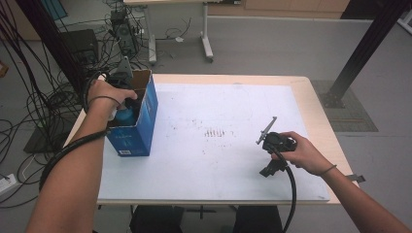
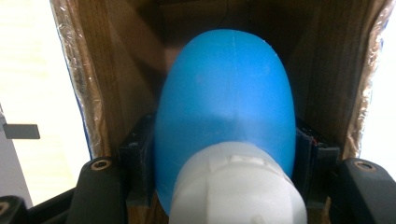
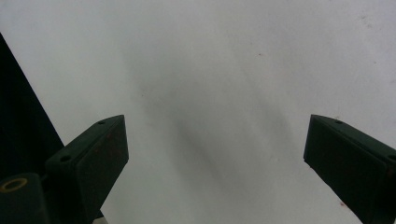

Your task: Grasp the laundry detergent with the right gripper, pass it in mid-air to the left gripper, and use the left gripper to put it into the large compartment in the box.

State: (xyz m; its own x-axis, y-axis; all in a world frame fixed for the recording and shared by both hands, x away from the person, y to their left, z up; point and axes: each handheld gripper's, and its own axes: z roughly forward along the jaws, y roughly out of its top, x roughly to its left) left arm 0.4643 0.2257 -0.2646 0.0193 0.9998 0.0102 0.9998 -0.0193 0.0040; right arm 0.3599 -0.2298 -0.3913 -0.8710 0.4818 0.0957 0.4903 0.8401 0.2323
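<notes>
The left hand (image 1: 108, 93) reaches forward over the open top of the blue box (image 1: 138, 127) at the far left of the table (image 1: 311, 104). The left gripper (image 2: 224, 154) points down into the box, its jaws clamped on the blue bottle (image 2: 226, 102). The bottle is smooth, rounded and matte blue, with a white ribbed cap (image 2: 238, 186); it sits inside the box between brown cardboard walls. The right hand (image 1: 303, 153) rests at the near right, its right gripper (image 3: 215, 154) over the white mat (image 1: 218, 160), jaws spread wide with nothing between them.
</notes>
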